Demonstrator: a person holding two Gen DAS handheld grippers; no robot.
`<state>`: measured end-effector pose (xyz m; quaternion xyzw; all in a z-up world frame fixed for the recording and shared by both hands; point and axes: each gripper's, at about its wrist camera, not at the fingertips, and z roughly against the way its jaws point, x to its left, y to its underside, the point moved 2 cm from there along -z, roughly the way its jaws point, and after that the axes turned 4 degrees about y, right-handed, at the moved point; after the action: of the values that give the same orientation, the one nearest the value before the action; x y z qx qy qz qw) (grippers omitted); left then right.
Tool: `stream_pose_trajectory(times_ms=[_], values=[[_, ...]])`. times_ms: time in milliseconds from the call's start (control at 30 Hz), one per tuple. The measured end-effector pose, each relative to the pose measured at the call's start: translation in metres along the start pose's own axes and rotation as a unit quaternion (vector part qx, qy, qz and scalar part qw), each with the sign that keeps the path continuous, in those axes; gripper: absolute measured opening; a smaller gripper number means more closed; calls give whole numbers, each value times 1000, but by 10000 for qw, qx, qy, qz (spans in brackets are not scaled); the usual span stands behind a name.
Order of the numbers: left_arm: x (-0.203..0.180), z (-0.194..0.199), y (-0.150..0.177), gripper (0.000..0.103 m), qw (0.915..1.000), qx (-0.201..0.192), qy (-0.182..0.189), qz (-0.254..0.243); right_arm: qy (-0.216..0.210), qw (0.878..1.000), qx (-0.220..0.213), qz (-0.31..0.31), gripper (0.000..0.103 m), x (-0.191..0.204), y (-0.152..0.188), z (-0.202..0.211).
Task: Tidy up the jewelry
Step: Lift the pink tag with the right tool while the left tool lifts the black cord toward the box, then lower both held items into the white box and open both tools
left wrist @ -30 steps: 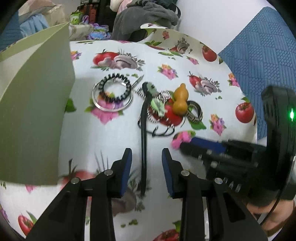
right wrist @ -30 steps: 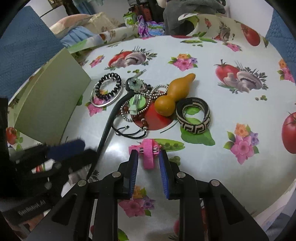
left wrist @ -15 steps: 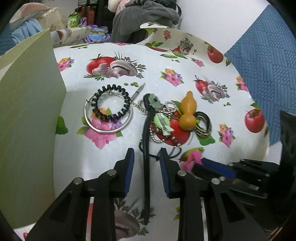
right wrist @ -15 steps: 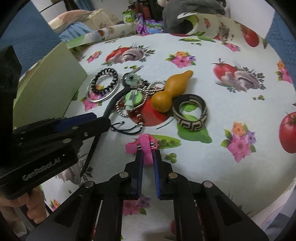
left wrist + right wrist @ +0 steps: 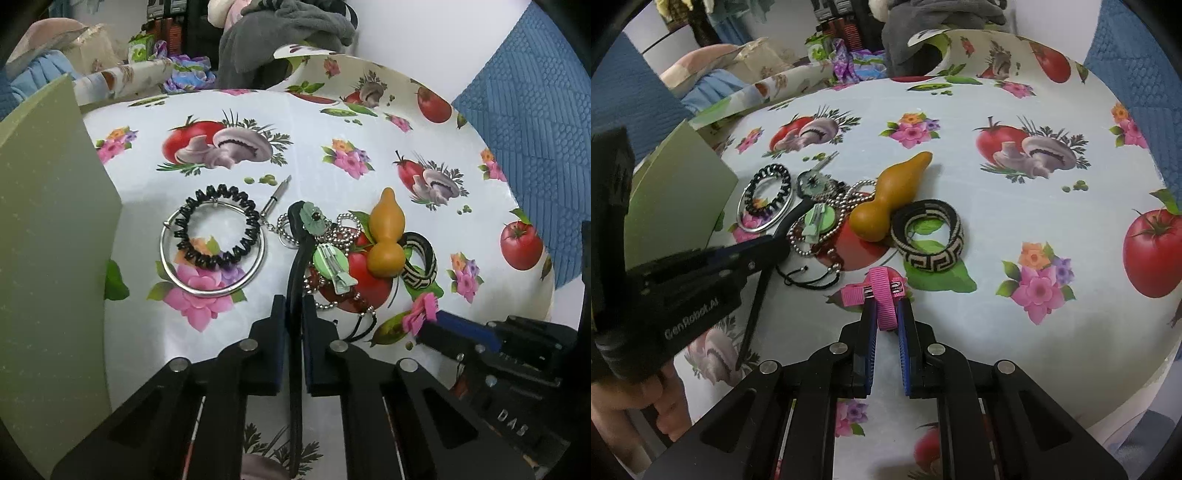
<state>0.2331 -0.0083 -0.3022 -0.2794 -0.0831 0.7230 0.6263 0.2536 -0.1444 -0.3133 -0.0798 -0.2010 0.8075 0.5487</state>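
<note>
Lying between the left gripper pads, the black cord

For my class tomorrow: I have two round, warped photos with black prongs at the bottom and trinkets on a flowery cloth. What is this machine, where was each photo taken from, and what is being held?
There is no robot here. A person holds one hand-held claw in each hand, and each claw carries a wide-angle camera looking along its two fingers, which is why the pictures look bent.

In the left camera's picture, the left claw has just been closing and now pinches a long black strap. In the right camera's picture, the right claw is shut on a pink ribbon clip.

On the tablecloth printed with tomatoes and mushrooms lie a black coil hair tie inside a silver bangle, a ball chain, a green hair clip, an orange gourd and a woven black-and-cream bangle. A pale green board stands at the left.
</note>
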Motion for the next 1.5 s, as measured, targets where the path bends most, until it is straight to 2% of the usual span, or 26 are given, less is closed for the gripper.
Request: stream_pose_trajectory(times_ms=[200, 500, 700, 867, 1233, 1367, 1500], values=[[-3, 19, -4, 8, 9999, -142, 8, 29, 43, 9997, -148, -198, 9, -6, -5, 10], [-5, 65, -14, 7, 9991, -292, 236, 204, 180, 9984, -354, -401, 9, -2, -15, 43], [-9, 108, -34, 7, 9987, -374, 351, -5, 271, 9970, -607, -396, 9, 12, -34, 80], [-7, 150, -55, 7, 9979, -513, 363, -151, 253, 9936, -1011, -432, 9, 25, -58, 125], [8, 235, -97, 8, 9938, -980, 290, -426, 14, 9835, -1802, -123, 9, 92, -116, 206], [24, 255, -104, 8, 9925, -1126, 179, -435, -73, 9805, -1963, 25, 9, 124, -131, 221], [56, 267, -104, 8, 9926, -1179, 57, -300, -156, 9791, -2016, 191, 9, 154, -138, 221]])
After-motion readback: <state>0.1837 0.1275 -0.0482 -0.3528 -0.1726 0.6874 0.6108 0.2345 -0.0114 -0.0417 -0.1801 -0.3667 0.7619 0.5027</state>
